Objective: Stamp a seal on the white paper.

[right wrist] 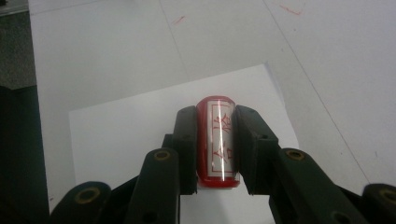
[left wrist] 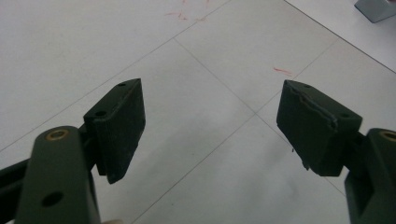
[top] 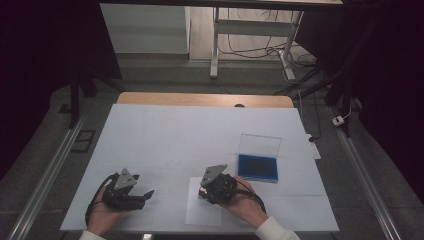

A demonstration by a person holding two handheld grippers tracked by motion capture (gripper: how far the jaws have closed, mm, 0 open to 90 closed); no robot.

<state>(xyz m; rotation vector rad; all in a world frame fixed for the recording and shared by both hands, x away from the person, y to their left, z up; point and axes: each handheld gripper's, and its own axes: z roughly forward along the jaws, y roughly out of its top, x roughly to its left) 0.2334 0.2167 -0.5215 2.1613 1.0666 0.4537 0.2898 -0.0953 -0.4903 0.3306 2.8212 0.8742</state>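
Clamped between the right gripper's [right wrist: 215, 144] black pads, a red translucent seal stamp with white engraved face [right wrist: 218, 142] stands over the white paper sheet [right wrist: 121, 135] near the desk's front edge — its long axis along the jaws. Left gripper [left wrist: 210, 126] gapes empty, well apart.

text: red characters, unreadable | on: red stamp [right wrist: 218, 142] face
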